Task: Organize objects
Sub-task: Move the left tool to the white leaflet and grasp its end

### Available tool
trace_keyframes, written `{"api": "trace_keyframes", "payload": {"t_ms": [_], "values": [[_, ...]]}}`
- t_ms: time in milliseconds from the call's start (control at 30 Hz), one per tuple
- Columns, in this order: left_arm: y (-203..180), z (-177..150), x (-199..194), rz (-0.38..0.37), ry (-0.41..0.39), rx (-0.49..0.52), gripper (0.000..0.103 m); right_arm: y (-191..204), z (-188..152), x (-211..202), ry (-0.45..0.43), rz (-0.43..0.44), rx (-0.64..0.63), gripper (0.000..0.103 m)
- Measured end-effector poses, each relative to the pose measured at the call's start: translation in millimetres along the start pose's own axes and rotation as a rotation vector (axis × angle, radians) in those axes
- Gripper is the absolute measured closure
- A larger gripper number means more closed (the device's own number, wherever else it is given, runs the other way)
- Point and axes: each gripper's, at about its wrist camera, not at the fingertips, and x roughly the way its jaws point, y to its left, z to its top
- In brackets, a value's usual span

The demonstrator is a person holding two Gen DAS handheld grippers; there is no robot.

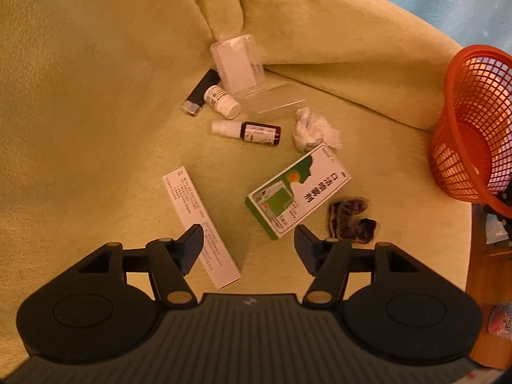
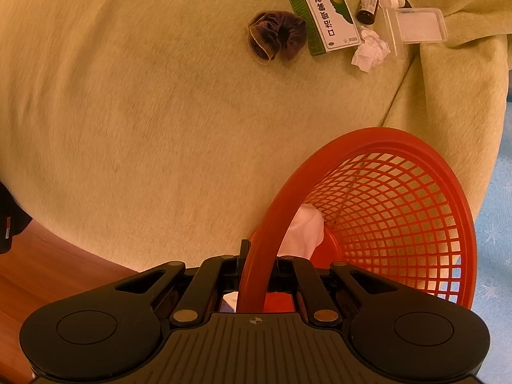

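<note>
Left gripper (image 1: 249,240): jaws wide, above sofa (image 1: 96,128), between paper strip (image 1: 200,228) and green box (image 1: 297,192). Right gripper (image 2: 256,260): jaws clamped on red basket (image 2: 384,192) rim; tissue (image 2: 304,230) inside.

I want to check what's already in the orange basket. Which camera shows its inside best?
The right wrist view: the orange basket fills the frame, its rim clamped by the right gripper, white paper inside. The left wrist view shows only its side at the frame's edge.

My right gripper (image 2: 256,267) pinches the rim of the red mesh basket (image 2: 400,211), something white (image 2: 304,227) inside. Beyond on the green sofa (image 2: 144,112) lie a purple scrunchie (image 2: 276,35), green box (image 2: 320,9) and crumpled tissue (image 2: 369,49).
</note>
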Motion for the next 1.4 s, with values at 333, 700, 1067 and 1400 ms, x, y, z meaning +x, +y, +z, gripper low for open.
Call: {"api": "trace_keyframes", "payload": {"t_ms": [333,700,1067,1400], "values": [[11,-10,24,0.044,0.007,-0.032,0.039,2,0,1,-0.011,-0.002,-0.001,0.101],[28,-19,62,0.084,0.047,-0.117,0.049,4,-1,1,-0.02,-0.003,-0.002,0.101],[33,-30,62,0.078,0.092,-0.122,0.082,6,-3,1,-0.019,-0.006,-0.007,0.101],[24,-34,24,0.064,0.092,-0.063,0.082,10,-4,2,-0.014,-0.013,-0.016,0.101]]}}
